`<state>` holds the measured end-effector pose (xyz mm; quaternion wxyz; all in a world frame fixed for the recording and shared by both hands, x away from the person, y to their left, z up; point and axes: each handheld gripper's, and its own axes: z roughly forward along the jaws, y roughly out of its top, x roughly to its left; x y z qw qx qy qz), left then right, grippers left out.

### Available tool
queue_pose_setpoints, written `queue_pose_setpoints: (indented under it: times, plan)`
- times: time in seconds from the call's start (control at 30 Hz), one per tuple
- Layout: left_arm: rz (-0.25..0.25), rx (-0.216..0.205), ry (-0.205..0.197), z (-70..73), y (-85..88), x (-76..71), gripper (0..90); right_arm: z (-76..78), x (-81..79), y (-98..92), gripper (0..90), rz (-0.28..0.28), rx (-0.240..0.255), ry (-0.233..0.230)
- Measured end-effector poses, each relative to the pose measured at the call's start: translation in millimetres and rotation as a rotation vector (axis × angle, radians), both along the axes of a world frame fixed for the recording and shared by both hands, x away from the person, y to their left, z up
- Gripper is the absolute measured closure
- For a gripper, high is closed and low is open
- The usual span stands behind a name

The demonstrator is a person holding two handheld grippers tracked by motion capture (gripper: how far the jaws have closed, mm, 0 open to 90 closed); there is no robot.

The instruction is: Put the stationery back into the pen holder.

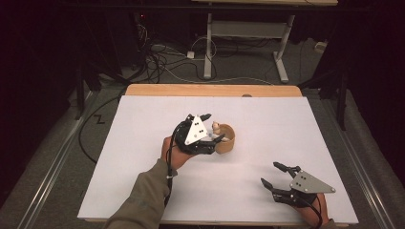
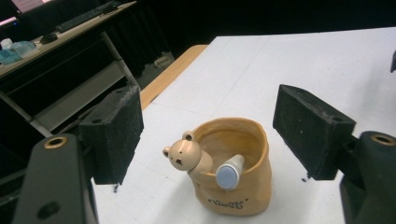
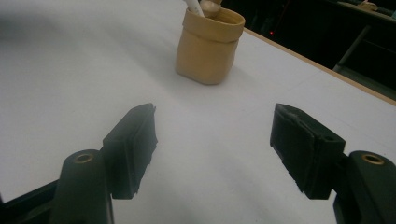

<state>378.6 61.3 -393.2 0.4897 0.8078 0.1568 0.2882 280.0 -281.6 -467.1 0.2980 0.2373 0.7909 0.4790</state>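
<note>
White table [image 1: 143, 191], wooden far edge [image 1: 191, 90]; beyond, cables [image 1: 162, 62], perhaps a desk frame [image 1: 246, 28].

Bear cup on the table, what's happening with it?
A person's left gripper hangs just above the tan bear cup, jaws open and clear of it. A white pen-like stick leans inside the cup. The right gripper rests open near the table's front right corner, holding nothing.

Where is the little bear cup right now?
The bear cup stands near the middle of the white table in the high view, just right of the left gripper.
</note>
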Motion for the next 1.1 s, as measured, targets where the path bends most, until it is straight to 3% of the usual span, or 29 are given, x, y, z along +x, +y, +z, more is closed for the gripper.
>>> queue_pose_setpoints:
  times: [0.6,1.1]
  plan:
    - [0.015,0.053,-0.02,-7.9,16.7,-22.1,19.5,-0.2,-0.9,2.3,31.4,0.001,-0.006,0.004]
    - [0.029,0.122,-0.045,-20.1,32.3,-42.4,19.5,0.6,-2.1,3.6,31.4,0.004,-0.006,0.0]
